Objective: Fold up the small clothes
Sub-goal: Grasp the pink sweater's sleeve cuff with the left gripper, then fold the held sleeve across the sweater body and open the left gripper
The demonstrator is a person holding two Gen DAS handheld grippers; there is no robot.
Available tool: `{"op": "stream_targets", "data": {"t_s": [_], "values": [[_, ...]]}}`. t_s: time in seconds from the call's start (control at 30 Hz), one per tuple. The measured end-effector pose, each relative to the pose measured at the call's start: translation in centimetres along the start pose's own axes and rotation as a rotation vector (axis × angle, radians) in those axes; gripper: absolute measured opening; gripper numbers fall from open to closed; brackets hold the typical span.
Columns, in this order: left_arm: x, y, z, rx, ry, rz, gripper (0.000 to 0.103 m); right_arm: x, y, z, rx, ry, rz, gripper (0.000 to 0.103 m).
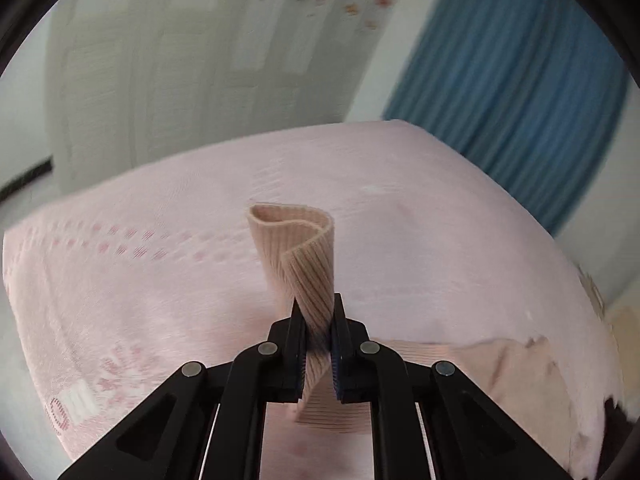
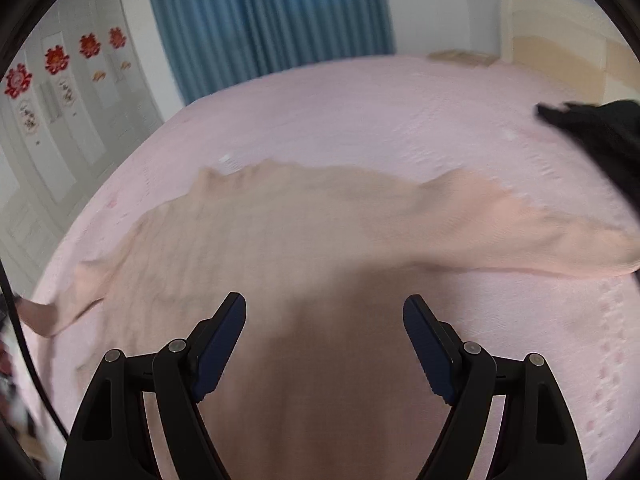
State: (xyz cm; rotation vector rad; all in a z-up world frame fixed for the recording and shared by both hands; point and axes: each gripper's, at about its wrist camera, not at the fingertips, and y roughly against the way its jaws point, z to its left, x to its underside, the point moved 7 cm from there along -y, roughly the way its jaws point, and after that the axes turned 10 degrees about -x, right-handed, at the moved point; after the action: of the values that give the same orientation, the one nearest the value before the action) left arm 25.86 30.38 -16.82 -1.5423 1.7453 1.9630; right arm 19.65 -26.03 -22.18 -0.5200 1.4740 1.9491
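Garment (image 2: pixel 304 216) ribbed hem pinched in left hand-held gripper (image 1: pixel 316 312); bedspread (image 1: pixel 440 220) bare beyond.

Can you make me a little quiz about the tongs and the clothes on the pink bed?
1. True or false: the left tongs are pinching the ribbed peach cloth.
2. The right tongs are: A) wide open above the peach garment, B) shut on a sock, C) holding the curtain.
3. What colour is the curtain behind the bed?

Key: 1 true; 2 A; 3 blue.
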Motion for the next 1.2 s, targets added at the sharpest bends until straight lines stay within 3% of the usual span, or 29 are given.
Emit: {"op": "stream_targets", "data": {"t_s": [0.17,0.27,0.4,0.53,0.6,0.63,0.67,0.73,0.87,0.93,1.03,1.1,1.2], "values": [[0.5,5.7,-15.6,0.113,-0.224,-0.094,0.01,-0.1,1.1,-5.3,0.033,-0.106,-0.031,0.08],[3.4,8.6,-25.6,0.219,-0.322,-0.092,0.01,-0.5,1.7,-7.6,0.058,-0.154,-0.046,0.079],[10.2,11.1,-37.4,0.392,-0.388,0.0,0.01,-0.6,2.1,-10.8,0.121,-0.211,-0.043,0.079],[18.5,12.1,-45.8,0.543,-0.451,0.117,0.011,-0.1,1.3,-13.5,0.1,-0.331,-0.01,0.077],[22.6,11.8,-48.3,0.633,-0.492,0.247,0.026,0.2,1.4,-14.8,0.108,-0.393,-0.009,0.076],[24.5,11.5,-49.0,0.644,-0.521,0.325,0.033,0.2,1.5,-15.4,0.116,-0.413,-0.013,0.076],[26.2,12.2,-48.1,0.636,-0.533,0.344,0.033,0.2,1.7,-15.8,0.11,-0.422,-0.016,0.076],[26.7,12.1,-46.1,0.593,-0.558,0.32,0.038,0.2,1.6,-15.8,0.099,-0.424,-0.02,0.076],[24.6,10.1,-40.8,0.425,-0.556,0.193,0.065,-0.3,1.1,-14.5,0.063,-0.387,-0.021,0.076],[22.6,9.0,-37.4,0.338,-0.545,0.114,0.066,-0.4,0.6,-13.4,0.036,-0.363,-0.016,0.076],[20.2,6.6,-33.6,0.232,-0.533,0.062,0.068,-0.9,-0.1,-11.4,-0.015,-0.316,-0.007,0.075],[18.9,4.7,-30.1,0.169,-0.509,0.063,0.069,-1.0,-0.7,-9.9,-0.041,-0.281,0.0,0.073],[18.4,2.1,-26.4,0.176,-0.429,0.117,0.068,-0.7,-1.4,-8.2,-0.055,-0.248,0.021,0.071]]}}
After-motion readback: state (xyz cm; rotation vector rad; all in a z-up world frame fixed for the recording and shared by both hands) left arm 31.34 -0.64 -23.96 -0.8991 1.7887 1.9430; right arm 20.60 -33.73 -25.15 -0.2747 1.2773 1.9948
